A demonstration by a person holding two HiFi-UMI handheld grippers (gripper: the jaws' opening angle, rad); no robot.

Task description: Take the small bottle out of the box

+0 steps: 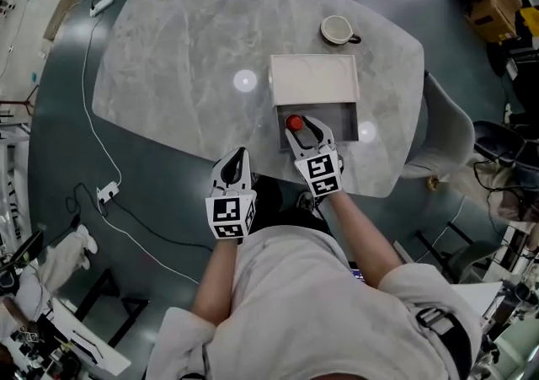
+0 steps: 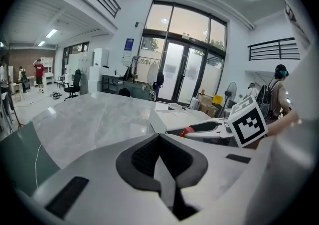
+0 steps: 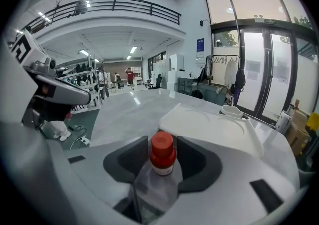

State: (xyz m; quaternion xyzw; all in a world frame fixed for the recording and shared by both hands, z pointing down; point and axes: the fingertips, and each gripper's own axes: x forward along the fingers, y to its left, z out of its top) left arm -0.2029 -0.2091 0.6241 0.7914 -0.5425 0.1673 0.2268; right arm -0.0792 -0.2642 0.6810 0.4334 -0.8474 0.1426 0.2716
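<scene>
The small clear bottle with a red cap (image 1: 294, 123) stands upright in the open grey box (image 1: 341, 120) near the table's front edge. My right gripper (image 1: 303, 128) reaches into the box, jaws wide apart on either side of the bottle. In the right gripper view the bottle (image 3: 162, 161) stands between the dark pads (image 3: 119, 161), with a gap showing on both sides of the cap. My left gripper (image 1: 238, 156) hovers off the table's front edge, left of the box, fingertips together and empty. The left gripper view shows the red cap (image 2: 187, 131) beside the right gripper's fingers (image 2: 209, 128).
The box's white lid (image 1: 313, 77) lies just beyond the box. Farther back stands a white cup (image 1: 338, 30). The marble table (image 1: 185, 50) stretches to the left. A chair (image 1: 446, 130) stands at the right, and cables (image 1: 105, 195) trail on the floor at the left.
</scene>
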